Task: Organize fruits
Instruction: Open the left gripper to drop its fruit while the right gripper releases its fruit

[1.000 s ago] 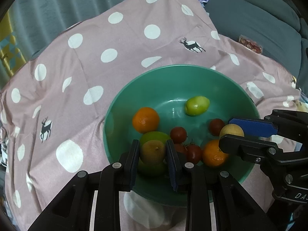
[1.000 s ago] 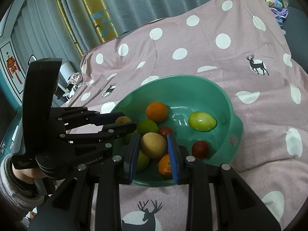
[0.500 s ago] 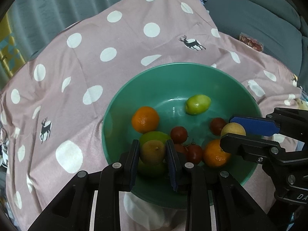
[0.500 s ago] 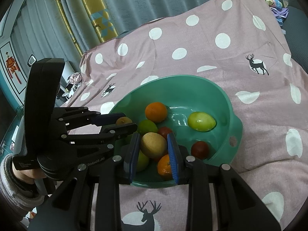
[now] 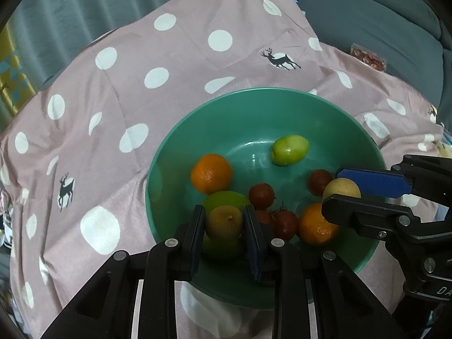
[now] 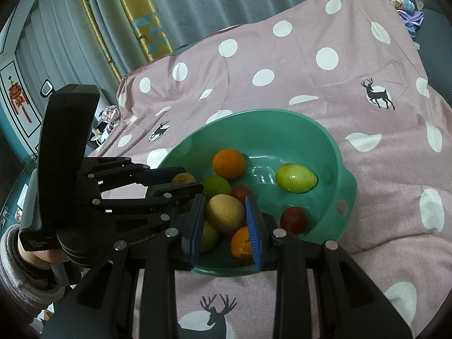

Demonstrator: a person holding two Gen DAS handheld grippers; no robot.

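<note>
A green bowl [image 5: 254,115] sits on a pink polka-dot cloth and holds several fruits. My left gripper [image 5: 224,212] is shut on a small brownish-yellow fruit [image 5: 224,224] just above a green lime [image 5: 223,199] at the bowl's near side. My right gripper [image 6: 226,200] is shut on a pale yellow fruit [image 6: 224,212] over the bowl [image 6: 268,130]. In the bowl lie two oranges [image 5: 211,173] [image 5: 315,228], a green oval fruit [image 5: 289,150] and several red tomatoes [image 5: 261,195]. Each gripper shows in the other's view: the right gripper [image 5: 333,188] from the right, the left gripper [image 6: 189,179] from the left.
The pink cloth [image 5: 141,56] with white dots and deer prints covers the surface around the bowl. A grey sofa cushion [image 5: 381,28] lies at the back right, curtains [image 6: 197,0] behind. A person's hand and grey sleeve [image 6: 19,268] hold the left gripper.
</note>
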